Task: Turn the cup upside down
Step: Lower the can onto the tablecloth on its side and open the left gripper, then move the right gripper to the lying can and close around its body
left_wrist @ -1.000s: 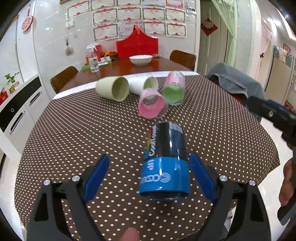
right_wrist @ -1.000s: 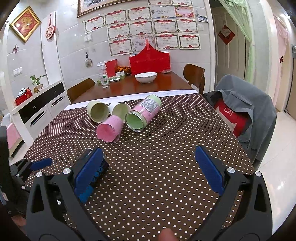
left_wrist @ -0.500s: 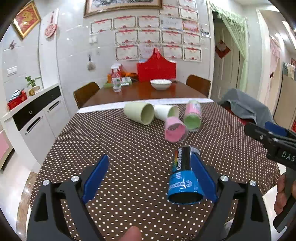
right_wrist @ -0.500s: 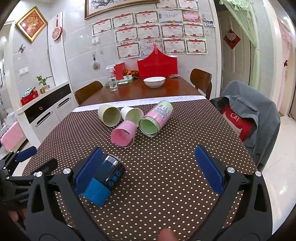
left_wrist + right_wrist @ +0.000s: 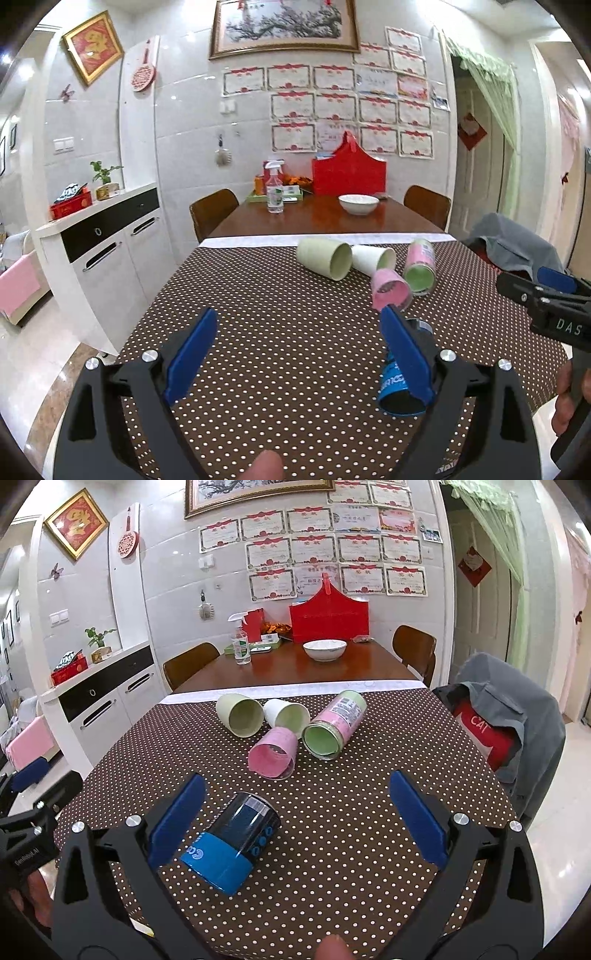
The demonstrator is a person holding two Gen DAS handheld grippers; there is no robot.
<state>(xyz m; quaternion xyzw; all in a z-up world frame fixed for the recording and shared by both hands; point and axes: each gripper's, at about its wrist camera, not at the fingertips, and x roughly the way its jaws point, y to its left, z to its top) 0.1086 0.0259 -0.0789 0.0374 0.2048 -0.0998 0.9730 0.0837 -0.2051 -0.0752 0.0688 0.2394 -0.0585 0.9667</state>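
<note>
Blue-banded and dark-bodied, the cylindrical plastic cup (image 5: 232,845) lies on its side on the brown white-dotted tablecloth (image 5: 351,812), near the table's front edge at about seven o'clock in the right wrist view. The right gripper (image 5: 295,819) hovers with its fingers spread wide and nothing between them; the cup rests just beside the left blue pad (image 5: 177,819). The left gripper (image 5: 299,356) is also spread and holds nothing, with the cup (image 5: 399,384) partly hidden behind its right finger at four o'clock.

A round cup lying flat will likely roll if a pad nudges it, possibly off the near edge. Closing off-centre could squirt it sideways. At twelve o'clock a pink paper cup (image 5: 273,753) and other tipped cups lie well apart, so collision seems unlikely.
</note>
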